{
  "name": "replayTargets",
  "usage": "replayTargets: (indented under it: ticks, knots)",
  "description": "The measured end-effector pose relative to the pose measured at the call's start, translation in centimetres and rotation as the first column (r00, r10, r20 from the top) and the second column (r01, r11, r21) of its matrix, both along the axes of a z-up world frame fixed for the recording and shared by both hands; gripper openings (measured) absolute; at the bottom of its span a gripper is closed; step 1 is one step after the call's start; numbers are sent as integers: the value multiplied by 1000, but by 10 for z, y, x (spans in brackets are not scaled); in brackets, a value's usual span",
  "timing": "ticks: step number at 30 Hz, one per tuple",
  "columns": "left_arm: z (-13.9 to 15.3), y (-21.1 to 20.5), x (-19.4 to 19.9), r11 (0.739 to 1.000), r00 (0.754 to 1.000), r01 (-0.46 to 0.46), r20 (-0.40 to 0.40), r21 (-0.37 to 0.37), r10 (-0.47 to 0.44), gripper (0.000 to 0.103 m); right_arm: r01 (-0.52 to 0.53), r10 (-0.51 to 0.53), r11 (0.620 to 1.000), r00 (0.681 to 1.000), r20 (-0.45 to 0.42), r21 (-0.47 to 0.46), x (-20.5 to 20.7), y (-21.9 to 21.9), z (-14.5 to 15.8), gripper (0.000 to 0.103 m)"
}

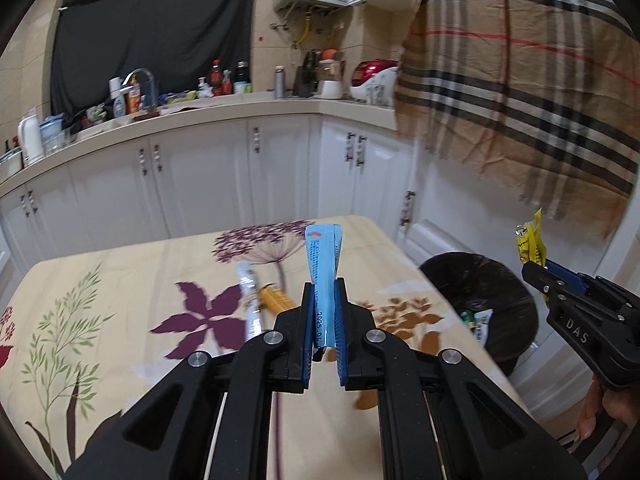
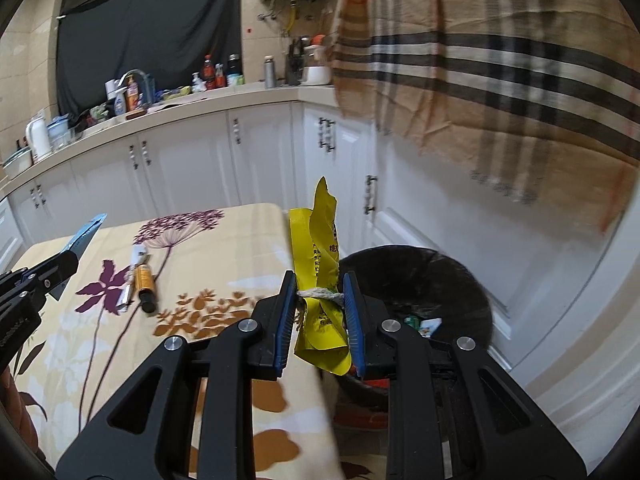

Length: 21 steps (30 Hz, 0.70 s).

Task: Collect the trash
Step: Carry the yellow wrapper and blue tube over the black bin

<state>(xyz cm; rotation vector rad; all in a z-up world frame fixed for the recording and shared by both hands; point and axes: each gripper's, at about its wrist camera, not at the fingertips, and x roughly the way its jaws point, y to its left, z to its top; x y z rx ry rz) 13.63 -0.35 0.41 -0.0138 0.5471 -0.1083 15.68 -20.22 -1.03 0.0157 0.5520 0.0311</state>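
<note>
Left gripper (image 1: 324,312) clamped on one blue sachet (image 1: 323,264), held above the floral table (image 1: 120,280); right gripper (image 2: 320,308) closed on one crumpled yellow wrapper (image 2: 318,264) with a bit of twine across it, near the table's edge beside the black-lined bin (image 2: 440,280). Step judged: carry-to-bin with both loads; next move calls for bringing each over the bin mouth and parting the jaws to drop. Count: two items gripped, two left on the table (one white sachet (image 2: 134,276), one amber bottle (image 2: 145,282)), one bin with a few scraps inside.
</note>
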Motion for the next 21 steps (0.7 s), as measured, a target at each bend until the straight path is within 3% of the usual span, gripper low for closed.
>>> replayTargets:
  ticks: [21]
  knots:
    - [7, -105, 35, 980, 977, 198, 81, 27, -199, 10, 170, -169, 985, 985, 45, -15, 11, -74, 2, 23]
